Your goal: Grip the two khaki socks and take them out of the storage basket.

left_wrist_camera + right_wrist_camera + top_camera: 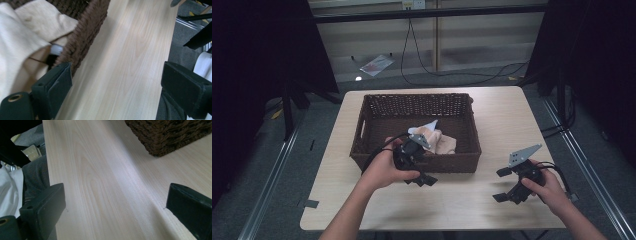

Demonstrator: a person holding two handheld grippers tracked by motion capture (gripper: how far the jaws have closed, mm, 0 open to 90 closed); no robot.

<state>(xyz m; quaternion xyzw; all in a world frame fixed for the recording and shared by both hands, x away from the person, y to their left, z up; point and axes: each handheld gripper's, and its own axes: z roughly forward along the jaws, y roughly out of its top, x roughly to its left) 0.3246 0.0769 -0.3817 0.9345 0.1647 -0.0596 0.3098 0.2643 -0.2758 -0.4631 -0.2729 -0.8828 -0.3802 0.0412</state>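
A dark brown wicker basket (pixel 372 102) stands on the light wooden table (pixel 492 125). Inside it lies a crumpled beige cloth (pixel 443 141), seen close up as cream fabric (pixel 17 37) against the basket's front wall (pixel 86 32). My left gripper (pixel 423 179) hangs at the basket's front wall, just outside it, open with nothing between its jaws. My right gripper (pixel 503 185) is held over the table's front right part, also open and empty, with the basket's corner (pixel 170 135) off to one side.
Black cables (pixel 432 70) trail across the grey floor beyond the table. A pale sheet (pixel 376 64) lies on the floor at the back. Black stands rise at the left and right sides. Bare tabletop (pixel 507 115) lies right of the basket.
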